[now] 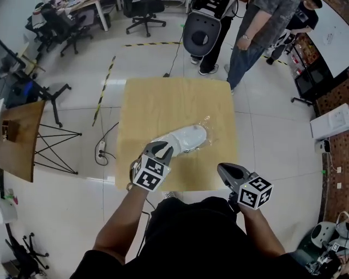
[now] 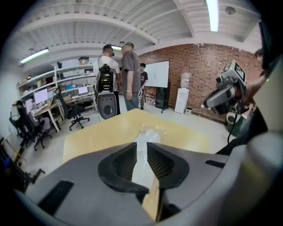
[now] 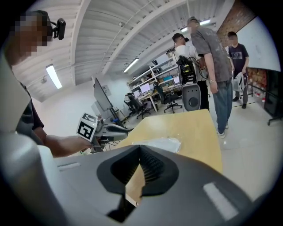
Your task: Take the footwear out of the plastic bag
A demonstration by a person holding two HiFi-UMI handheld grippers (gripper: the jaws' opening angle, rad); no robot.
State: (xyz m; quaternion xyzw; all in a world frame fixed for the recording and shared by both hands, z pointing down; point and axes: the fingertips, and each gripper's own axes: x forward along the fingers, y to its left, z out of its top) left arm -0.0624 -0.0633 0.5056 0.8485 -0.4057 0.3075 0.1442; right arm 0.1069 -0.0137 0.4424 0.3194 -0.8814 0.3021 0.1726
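A white shoe [image 1: 189, 138] lies in a clear plastic bag [image 1: 208, 126] near the middle of the wooden table [image 1: 163, 101], toe toward the right. My left gripper [image 1: 165, 147] hovers at the shoe's near left end. Its jaws stand a little apart, and the white shoe [image 2: 148, 133] shows through the gap just ahead of the fingertips, not pressed by the pads. My right gripper [image 1: 222, 168] is at the table's front edge, right of the shoe and apart from it, shut on nothing. In the right gripper view the bagged shoe [image 3: 164, 143] lies ahead, with the left gripper [image 3: 106, 130] beside it.
Several people [image 1: 256, 32] stand past the table's far right corner, next to a black and white machine [image 1: 200, 27]. Office chairs [image 1: 144, 16] stand at the back. A wooden board on a stand [image 1: 19, 136] is at the left. A power strip [image 1: 101, 151] lies on the floor.
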